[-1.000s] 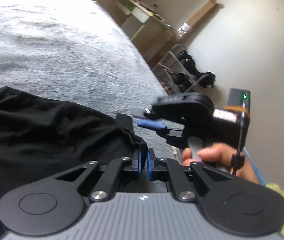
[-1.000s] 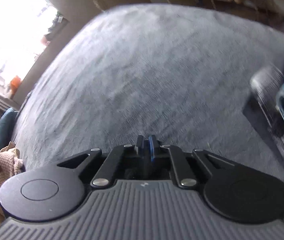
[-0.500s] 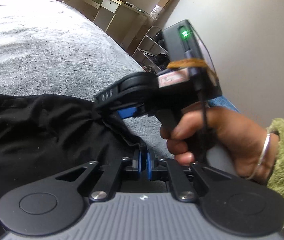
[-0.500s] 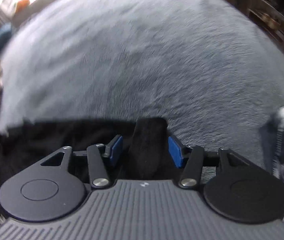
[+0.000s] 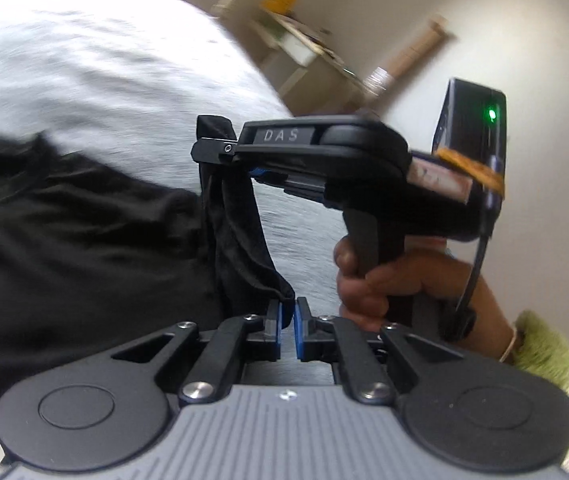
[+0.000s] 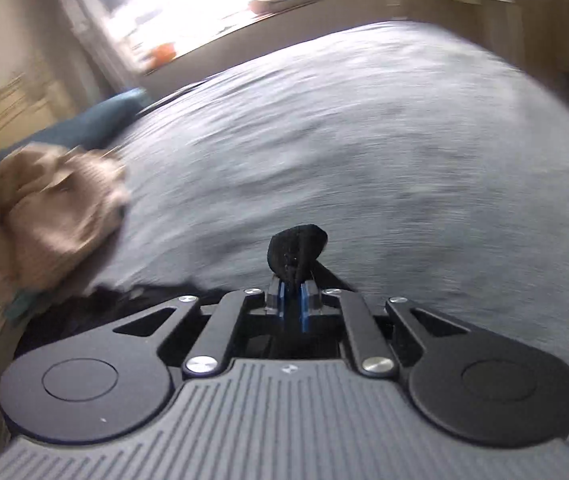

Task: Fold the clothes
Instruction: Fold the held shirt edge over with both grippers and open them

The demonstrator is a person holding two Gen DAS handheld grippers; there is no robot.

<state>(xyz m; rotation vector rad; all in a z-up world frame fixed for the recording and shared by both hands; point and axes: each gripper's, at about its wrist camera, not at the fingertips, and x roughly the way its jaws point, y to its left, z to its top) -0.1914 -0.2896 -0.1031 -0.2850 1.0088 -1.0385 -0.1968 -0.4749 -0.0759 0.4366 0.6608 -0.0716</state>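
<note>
A black garment [image 5: 84, 240] lies spread on the grey bed [image 5: 104, 80]. In the left wrist view my left gripper [image 5: 287, 320] is shut, with the garment's edge [image 5: 272, 280] pinched at its fingertips. From there a strip of black cloth rises to my right gripper [image 5: 212, 148], which a hand [image 5: 384, 280] holds side-on above the bed. In the right wrist view my right gripper [image 6: 292, 300] is closing its jaws. A bunched black fold [image 6: 296, 252] sticks out between its blue pads [image 6: 282, 300], lifted off the bed [image 6: 364, 160].
A crumpled beige garment [image 6: 56, 216] lies at the bed's left side beside a dark teal cushion [image 6: 96, 116]. A bright window [image 6: 204, 8] is beyond the bed. A desk with shelves [image 5: 304, 48] stands against the far wall. A green sleeve [image 5: 540, 344] follows the hand.
My right gripper rolled, opened around the garment's fold, then closed on it and lifted it. My left gripper stayed shut on the edge and shifted sideways.
</note>
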